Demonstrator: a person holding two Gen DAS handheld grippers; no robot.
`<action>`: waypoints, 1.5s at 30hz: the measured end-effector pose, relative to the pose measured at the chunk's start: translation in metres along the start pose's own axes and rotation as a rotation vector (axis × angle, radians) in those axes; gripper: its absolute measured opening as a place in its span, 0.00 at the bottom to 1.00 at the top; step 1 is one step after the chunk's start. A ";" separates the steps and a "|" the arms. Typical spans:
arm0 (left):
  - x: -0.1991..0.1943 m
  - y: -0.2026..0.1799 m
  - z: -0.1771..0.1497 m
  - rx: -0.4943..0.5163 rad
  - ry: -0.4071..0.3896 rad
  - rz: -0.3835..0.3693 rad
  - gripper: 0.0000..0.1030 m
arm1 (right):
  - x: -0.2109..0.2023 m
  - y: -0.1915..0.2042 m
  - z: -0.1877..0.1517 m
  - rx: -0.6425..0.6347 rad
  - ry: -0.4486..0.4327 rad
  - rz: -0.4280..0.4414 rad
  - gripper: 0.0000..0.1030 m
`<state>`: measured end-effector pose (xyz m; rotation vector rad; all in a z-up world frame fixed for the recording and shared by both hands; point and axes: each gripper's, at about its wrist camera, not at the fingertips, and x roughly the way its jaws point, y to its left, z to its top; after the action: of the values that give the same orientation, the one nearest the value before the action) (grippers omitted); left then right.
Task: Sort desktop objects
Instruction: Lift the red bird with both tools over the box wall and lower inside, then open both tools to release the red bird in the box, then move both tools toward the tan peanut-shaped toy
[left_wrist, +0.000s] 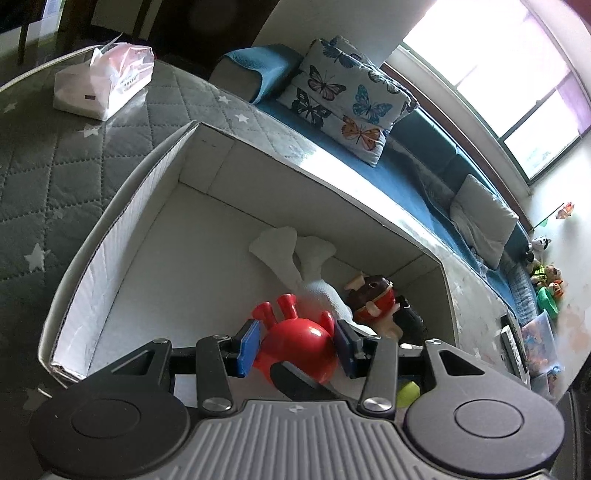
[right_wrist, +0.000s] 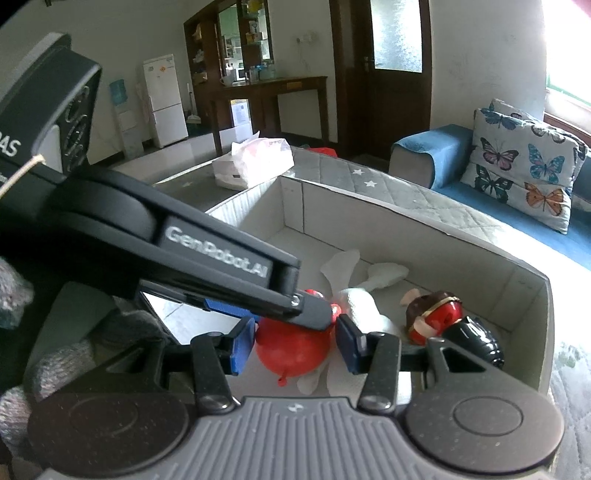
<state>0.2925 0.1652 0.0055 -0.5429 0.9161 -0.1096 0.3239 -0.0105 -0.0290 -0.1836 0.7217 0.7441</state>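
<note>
Two grippers hung over a white box (left_wrist: 122, 236) on the quilted grey desk (left_wrist: 44, 177), beside a blue sofa (left_wrist: 417, 184). Left gripper (left_wrist: 299, 345) jaws pinched the red toy (left_wrist: 295, 350) above the box; right gripper (right_wrist: 293, 345) jaws stood apart around it, contact unclear.

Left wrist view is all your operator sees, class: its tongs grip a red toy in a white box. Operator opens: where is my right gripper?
Observer: The right gripper is open right behind the left gripper. Its blue pads flank the same red toy with gaps on both sides.
Operator: What is the black thing beside the doll?
Observer: I cannot name it. The right wrist view shows a glossy, ribbed black object lying against the doll.
Operator: Anything beyond the tissue pack?
Observer: Yes, something red lies just past the tissue pack.
</note>
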 end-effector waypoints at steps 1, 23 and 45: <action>-0.001 0.000 0.000 -0.001 0.000 0.002 0.46 | 0.000 0.000 0.000 0.000 0.002 -0.002 0.46; -0.050 -0.022 -0.024 0.052 -0.093 -0.018 0.45 | -0.063 0.002 -0.018 0.005 -0.097 -0.027 0.60; -0.075 -0.084 -0.111 0.213 -0.102 -0.058 0.45 | -0.152 0.004 -0.096 0.037 -0.163 -0.102 0.83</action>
<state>0.1720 0.0727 0.0472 -0.3738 0.7786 -0.2271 0.1924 -0.1300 0.0000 -0.1234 0.5664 0.6398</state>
